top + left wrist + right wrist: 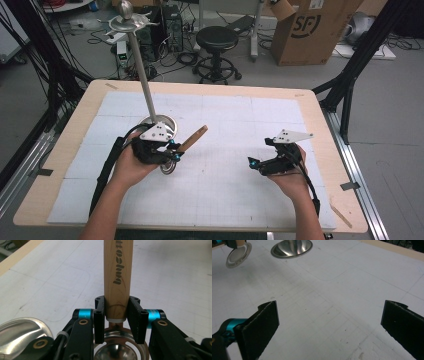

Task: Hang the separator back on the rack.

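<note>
Biggest thing first: the desk [320,125], covered by a white gridded mat [225,190]. On it is one tall metal stand [141,75], a pole rising from a round shiny base, with hooks around a ball on top.

Then my two tongs. My left tongs [117,315] are clamped on the wooden handle [117,270] of what looks like a small metal strainer or ladle, grip right down by the metal collar, handle sticking up and away toward the middle of the desk. Its round metal head [168,167] hangs under my left hand, just in front of the stand's base. My right tongs [329,327] are spread wide with nothing in them, hovering over bare mat, well apart from everything.

What could go wrong: the grip is at the very end of the wood, so I reckon the utensil could pivot or slip if I swing it. It's also close to the stand, and a careless move could knock the pole over.

Count: one stand, one utensil, two tongs.
</note>
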